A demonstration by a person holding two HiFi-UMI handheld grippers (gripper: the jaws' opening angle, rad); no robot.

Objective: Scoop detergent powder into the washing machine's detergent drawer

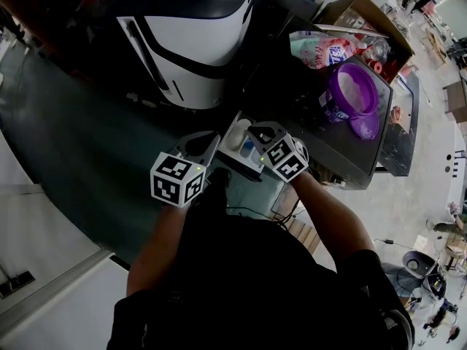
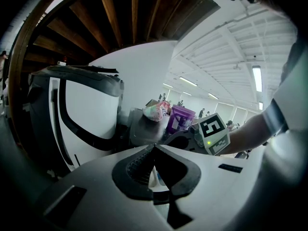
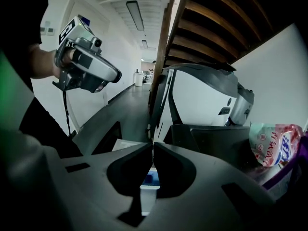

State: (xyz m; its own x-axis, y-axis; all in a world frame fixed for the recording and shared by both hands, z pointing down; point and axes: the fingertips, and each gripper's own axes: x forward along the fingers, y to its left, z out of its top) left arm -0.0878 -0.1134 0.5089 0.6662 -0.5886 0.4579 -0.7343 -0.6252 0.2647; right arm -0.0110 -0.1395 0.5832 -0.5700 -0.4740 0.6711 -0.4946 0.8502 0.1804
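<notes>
Left gripper (image 2: 154, 146) and right gripper (image 3: 153, 144), both closed empty, hover over detergent drawer (image 1: 236, 135).

Ahead on the left, washing machine (image 1: 191, 46); before it, pulled out, detergent drawer (image 1: 235, 138). To the right, on worktop (image 1: 292, 93), tub (image 1: 334, 109), detergent bag (image 1: 321, 49) behind it, cardboard box (image 1: 365, 13) beyond. Over drawer, left tongs (image 1: 206, 150) beside right tongs (image 1: 257, 132).
</notes>
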